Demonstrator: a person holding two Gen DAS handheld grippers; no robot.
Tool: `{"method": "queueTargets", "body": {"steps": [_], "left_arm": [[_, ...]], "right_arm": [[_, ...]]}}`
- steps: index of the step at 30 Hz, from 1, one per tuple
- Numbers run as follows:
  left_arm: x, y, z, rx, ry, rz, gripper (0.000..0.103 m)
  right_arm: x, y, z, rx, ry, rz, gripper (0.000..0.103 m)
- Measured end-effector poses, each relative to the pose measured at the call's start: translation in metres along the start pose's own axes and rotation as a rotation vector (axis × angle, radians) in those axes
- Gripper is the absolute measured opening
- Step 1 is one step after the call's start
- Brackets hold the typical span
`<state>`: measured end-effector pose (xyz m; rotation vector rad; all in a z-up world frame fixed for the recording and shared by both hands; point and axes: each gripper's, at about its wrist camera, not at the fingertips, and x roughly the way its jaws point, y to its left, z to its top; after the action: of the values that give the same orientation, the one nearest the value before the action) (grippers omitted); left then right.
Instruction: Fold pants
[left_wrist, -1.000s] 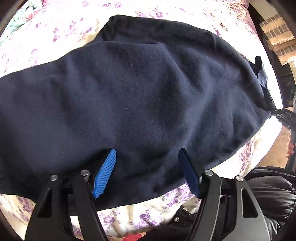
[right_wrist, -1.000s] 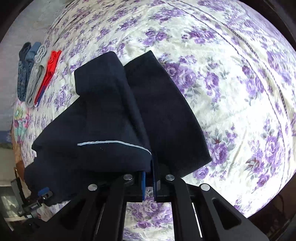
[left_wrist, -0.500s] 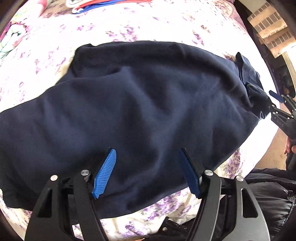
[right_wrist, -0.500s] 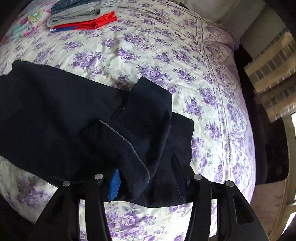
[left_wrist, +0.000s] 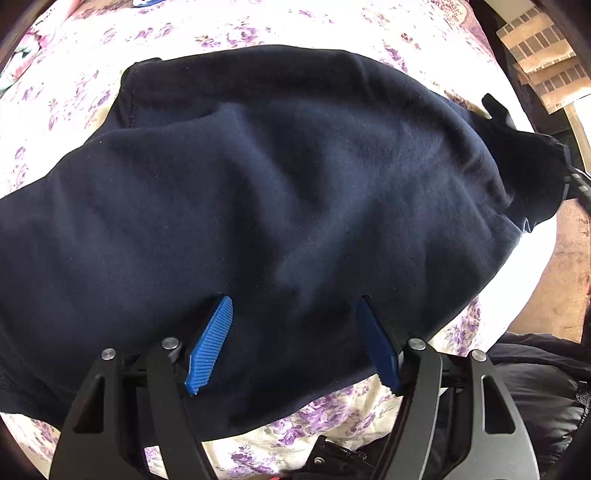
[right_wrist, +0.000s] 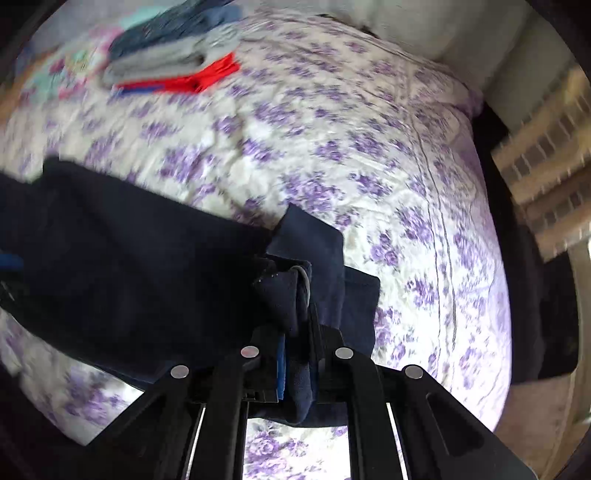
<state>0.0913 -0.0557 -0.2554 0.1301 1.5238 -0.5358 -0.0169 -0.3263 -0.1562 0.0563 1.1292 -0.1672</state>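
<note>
Across the flowered bedspread (right_wrist: 369, 147) the navy pants (left_wrist: 258, 192) lay spread out flat, one end bunched toward my right side, where it left the bedspread. My right tongs (right_wrist: 295, 369) had just been closing and were pinching a thick wad of that bunched end, several layers gathered between the blue pads (right_wrist: 280, 369), lifted clear of the bed. My left tongs (left_wrist: 295, 343) hung spread above the near part of the cloth, nothing between the fingers (left_wrist: 210, 347). A stack of folded clothes (right_wrist: 173, 62) sat well apart at the far corner. To do the fold well, I judged I should carry the pinched end over in one smooth arc, keep its layers from slipping out, and use the left tongs to pin the near cloth so the crease fell straight rather than dragging the whole garment along
</note>
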Motion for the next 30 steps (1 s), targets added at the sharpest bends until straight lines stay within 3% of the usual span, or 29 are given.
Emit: {"method": "queueTargets", "body": {"steps": [3,6,10,13,15,17,20,22,23,25,27,30], "left_arm": [[-0.004,0.006,-0.002,-0.006,0.001,-0.006,0.067],[-0.008,0.023,-0.007,-0.008,0.002,-0.015,0.067],[-0.009,0.031,-0.008,0.002,0.018,-0.018,0.067],[-0.006,0.029,-0.008,0.030,0.031,-0.004,0.069],[-0.005,0.027,-0.010,0.051,0.037,0.000,0.072],[-0.006,0.026,-0.013,0.063,0.037,0.002,0.074],[-0.009,0.034,-0.020,0.038,0.022,-0.027,0.074],[-0.016,0.047,-0.025,-0.007,0.004,-0.042,0.072],[-0.021,0.053,-0.028,-0.028,-0.009,-0.037,0.071],[-0.037,0.068,-0.034,-0.074,-0.056,-0.020,0.069],[-0.057,0.088,-0.039,-0.131,-0.114,-0.016,0.068],[-0.083,0.116,-0.045,-0.224,-0.183,0.019,0.068]], "right_arm": [[-0.010,-0.068,-0.013,0.282,-0.002,0.096,0.009],[0.015,-0.114,-0.045,0.486,0.077,0.136,0.009],[0.073,-0.125,-0.090,0.636,0.195,0.170,0.010],[0.084,-0.121,-0.095,0.647,0.172,0.159,0.015],[0.079,-0.119,-0.087,0.614,0.205,0.127,0.022],[0.067,-0.120,-0.074,0.557,0.234,0.040,0.050],[0.028,-0.106,-0.042,0.391,0.164,-0.154,0.050],[0.008,-0.081,-0.011,0.280,0.102,-0.168,0.050],[0.002,-0.062,0.005,0.230,0.079,-0.116,0.050],[-0.001,-0.006,0.037,0.083,0.061,0.084,0.051],[0.007,0.064,0.065,-0.083,0.081,0.326,0.052],[0.020,0.179,0.089,-0.358,0.097,0.581,0.052]]}}
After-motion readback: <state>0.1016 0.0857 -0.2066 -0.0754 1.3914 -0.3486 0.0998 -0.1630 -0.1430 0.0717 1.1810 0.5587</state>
